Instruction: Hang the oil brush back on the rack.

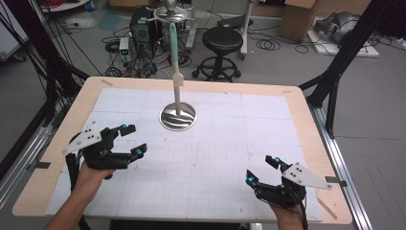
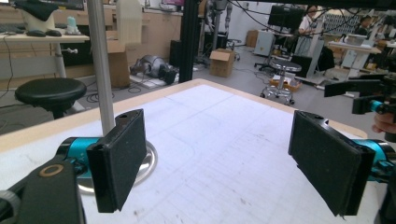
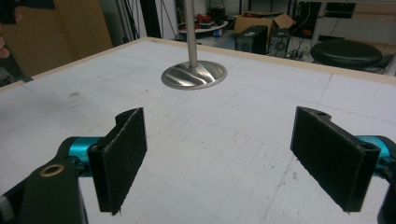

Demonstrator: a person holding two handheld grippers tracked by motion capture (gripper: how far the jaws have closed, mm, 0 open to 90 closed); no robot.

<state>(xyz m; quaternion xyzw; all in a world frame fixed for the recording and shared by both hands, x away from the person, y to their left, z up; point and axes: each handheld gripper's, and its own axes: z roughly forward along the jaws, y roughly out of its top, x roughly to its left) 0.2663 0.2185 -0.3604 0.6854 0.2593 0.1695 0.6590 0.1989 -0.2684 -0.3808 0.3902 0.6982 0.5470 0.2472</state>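
A metal stand with a round base (image 1: pixel 178 116) rises from the white mat at the table's far middle. Its thin pole (image 1: pixel 177 91) ends in a hooked top (image 1: pixel 170 14), and a pale green-handled utensil (image 1: pixel 173 48) hangs along the pole. My left gripper (image 1: pixel 133 140) hovers at the left, near and left of the base, open with nothing between its pads (image 2: pixel 219 158). The base (image 2: pixel 150 161) shows just behind its left jaw. At the front right, my right gripper (image 1: pixel 262 169) is open and empty too (image 3: pixel 219 158), facing the stand base (image 3: pixel 194 74).
The white gridded mat (image 1: pixel 215 158) covers a wooden table (image 1: pixel 306 124). Beyond the far edge stand a black stool (image 1: pixel 222 40), a computer tower (image 1: pixel 141 24) and floor cables. Black frame legs (image 1: pixel 335 72) flank the table on both sides.
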